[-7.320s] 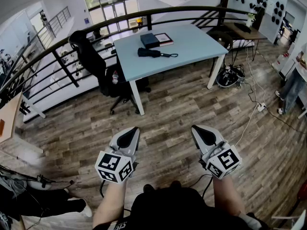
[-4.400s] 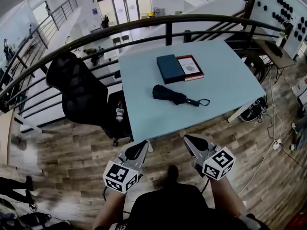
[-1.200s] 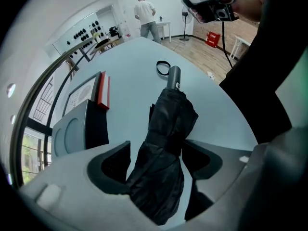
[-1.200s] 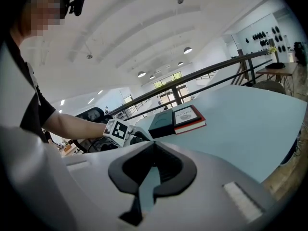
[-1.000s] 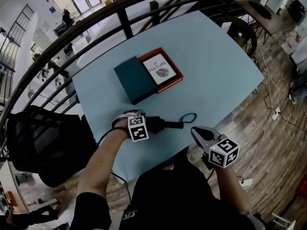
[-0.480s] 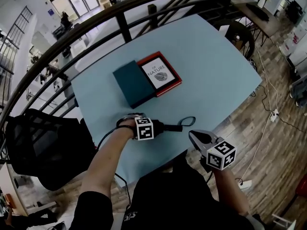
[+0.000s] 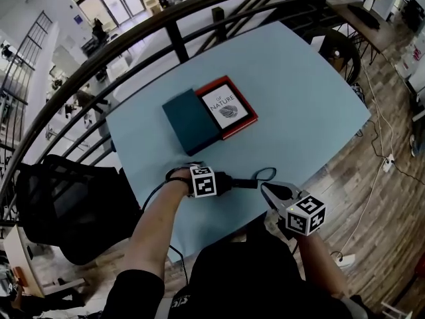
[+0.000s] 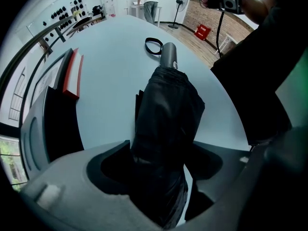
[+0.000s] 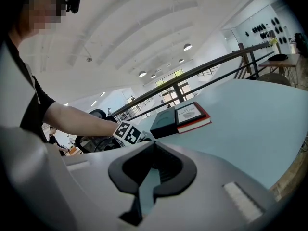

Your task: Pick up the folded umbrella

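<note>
Two grippers show. Nearest, the right gripper (image 7: 271, 193) hangs at the near edge of the table (image 7: 299, 92), its jaws almost together and empty. The left gripper (image 7: 202, 181) points down over the folded umbrella (image 8: 166, 109), which lies close to that near edge. Its wide jaws have just been closing, with the umbrella between them, not yet clamped. Farther, near the middle, a teal box (image 7: 191, 121) touches a red book (image 7: 229, 108).

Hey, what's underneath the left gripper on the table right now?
The folded umbrella lies on the table between the jaws of the left gripper, which have just been closing. Its handle and strap stick out. From the head view the gripper covers the umbrella's middle.
</note>
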`<state>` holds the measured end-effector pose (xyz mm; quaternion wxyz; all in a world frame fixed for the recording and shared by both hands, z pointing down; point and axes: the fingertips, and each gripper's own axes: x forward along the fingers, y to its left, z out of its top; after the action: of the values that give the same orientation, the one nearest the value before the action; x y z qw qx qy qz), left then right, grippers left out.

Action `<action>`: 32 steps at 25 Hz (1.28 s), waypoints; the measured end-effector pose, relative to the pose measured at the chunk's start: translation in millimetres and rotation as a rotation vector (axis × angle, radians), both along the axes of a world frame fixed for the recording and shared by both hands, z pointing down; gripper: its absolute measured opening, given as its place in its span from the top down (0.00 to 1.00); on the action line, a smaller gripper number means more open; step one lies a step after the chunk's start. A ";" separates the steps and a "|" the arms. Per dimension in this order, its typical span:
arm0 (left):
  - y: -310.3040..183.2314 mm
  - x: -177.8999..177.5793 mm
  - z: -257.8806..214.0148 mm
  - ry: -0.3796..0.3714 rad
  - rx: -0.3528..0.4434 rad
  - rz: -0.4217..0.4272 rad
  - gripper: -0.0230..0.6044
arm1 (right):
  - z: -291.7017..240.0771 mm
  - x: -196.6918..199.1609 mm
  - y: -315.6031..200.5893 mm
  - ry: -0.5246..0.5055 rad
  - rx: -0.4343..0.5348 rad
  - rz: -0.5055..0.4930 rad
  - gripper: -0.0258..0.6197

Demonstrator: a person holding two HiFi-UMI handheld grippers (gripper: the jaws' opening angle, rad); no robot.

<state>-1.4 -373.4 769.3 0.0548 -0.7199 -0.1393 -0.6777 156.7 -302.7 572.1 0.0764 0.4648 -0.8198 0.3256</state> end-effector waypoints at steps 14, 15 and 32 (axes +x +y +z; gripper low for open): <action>6.2 -4.8 -10.6 0.046 0.043 -0.183 0.53 | 3.3 1.7 -34.5 -0.048 -0.004 -0.153 0.96; 6.3 -4.7 -13.3 0.060 0.047 -0.226 0.53 | 2.6 3.0 -34.9 -0.048 -0.001 -0.168 0.96; 32.5 -44.3 -141.1 0.579 0.191 -0.839 0.53 | -67.2 -17.7 -31.2 -0.029 0.134 -0.145 0.96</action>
<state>-45.7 -340.9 628.2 -0.1198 -0.8636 0.2449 -0.4241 139.0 -333.9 504.9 0.0565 0.4037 -0.8722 0.2704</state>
